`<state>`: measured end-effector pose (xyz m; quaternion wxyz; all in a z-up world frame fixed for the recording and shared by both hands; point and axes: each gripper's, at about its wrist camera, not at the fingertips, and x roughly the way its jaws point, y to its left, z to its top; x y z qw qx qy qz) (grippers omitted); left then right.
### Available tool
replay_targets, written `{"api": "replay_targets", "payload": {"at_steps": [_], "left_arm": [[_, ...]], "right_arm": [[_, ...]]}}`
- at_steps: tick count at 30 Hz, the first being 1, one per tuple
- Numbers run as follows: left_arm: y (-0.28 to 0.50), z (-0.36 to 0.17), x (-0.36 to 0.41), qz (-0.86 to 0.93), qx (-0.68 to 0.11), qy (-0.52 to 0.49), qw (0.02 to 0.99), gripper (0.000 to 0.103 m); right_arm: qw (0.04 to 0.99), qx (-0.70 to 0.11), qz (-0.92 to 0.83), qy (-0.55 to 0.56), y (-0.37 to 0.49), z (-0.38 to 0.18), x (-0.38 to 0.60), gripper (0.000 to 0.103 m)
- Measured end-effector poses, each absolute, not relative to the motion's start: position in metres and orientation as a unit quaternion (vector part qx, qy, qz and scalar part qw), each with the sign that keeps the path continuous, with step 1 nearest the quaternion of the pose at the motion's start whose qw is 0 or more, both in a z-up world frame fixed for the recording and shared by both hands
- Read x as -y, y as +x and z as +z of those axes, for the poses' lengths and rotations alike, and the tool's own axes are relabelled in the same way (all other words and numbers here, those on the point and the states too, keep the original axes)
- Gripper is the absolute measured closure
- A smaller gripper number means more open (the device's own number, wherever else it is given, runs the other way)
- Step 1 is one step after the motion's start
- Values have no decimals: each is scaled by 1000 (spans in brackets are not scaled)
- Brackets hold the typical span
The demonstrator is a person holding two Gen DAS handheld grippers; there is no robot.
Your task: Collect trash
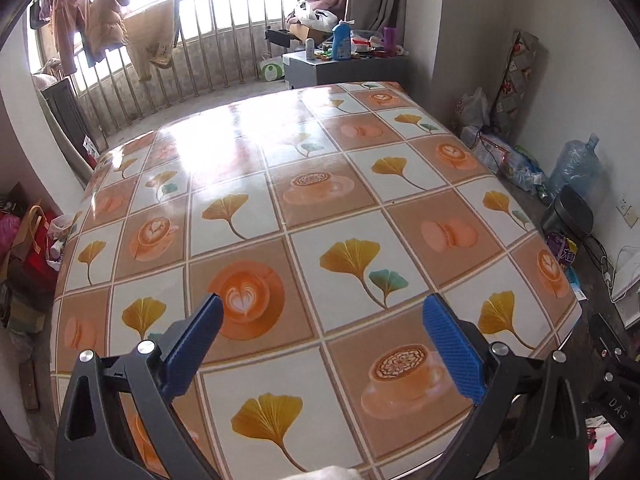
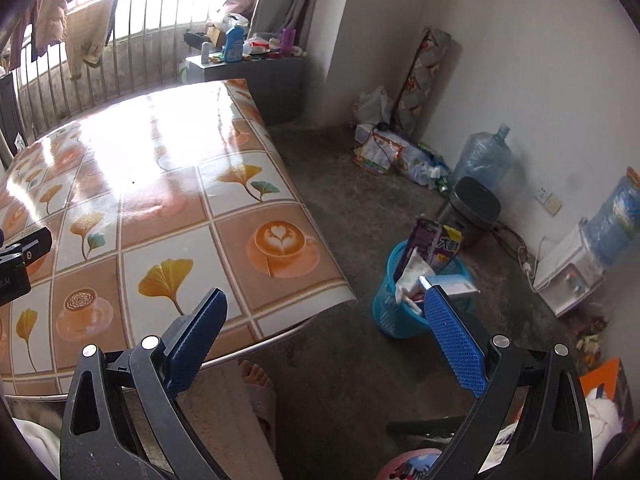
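The patterned tabletop (image 1: 280, 208) shows no litter; the trash (image 2: 430, 256) sits piled in the blue basket (image 2: 394, 316) on the floor beside it. The left gripper (image 1: 323, 308) and right gripper (image 2: 326, 302) both gape wide, holding nothing. Collection looks essentially finished.

Blue mesh trash basket (image 2: 394, 314) standing upright on the floor just beside the counter (image 2: 168, 216) corner, stuffed with a purple wrapper (image 2: 434, 242), white crumpled paper (image 2: 412, 274) and a pale box (image 2: 452, 284) poking above the rim.
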<state>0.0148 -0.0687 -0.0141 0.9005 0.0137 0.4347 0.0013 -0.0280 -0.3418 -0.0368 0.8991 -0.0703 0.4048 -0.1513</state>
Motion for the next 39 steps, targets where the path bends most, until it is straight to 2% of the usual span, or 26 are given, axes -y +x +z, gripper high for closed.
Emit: {"api": "replay_targets", "payload": {"at_steps": [14, 39], "left_arm": [[12, -11, 107, -39, -433, 48, 899, 5], [10, -13, 117, -59, -435, 58, 897, 5]], "right_arm": [[889, -414, -188, -58, -37, -42, 360, 8], [888, -412, -194, -64, -38, -40, 365, 8]]}}
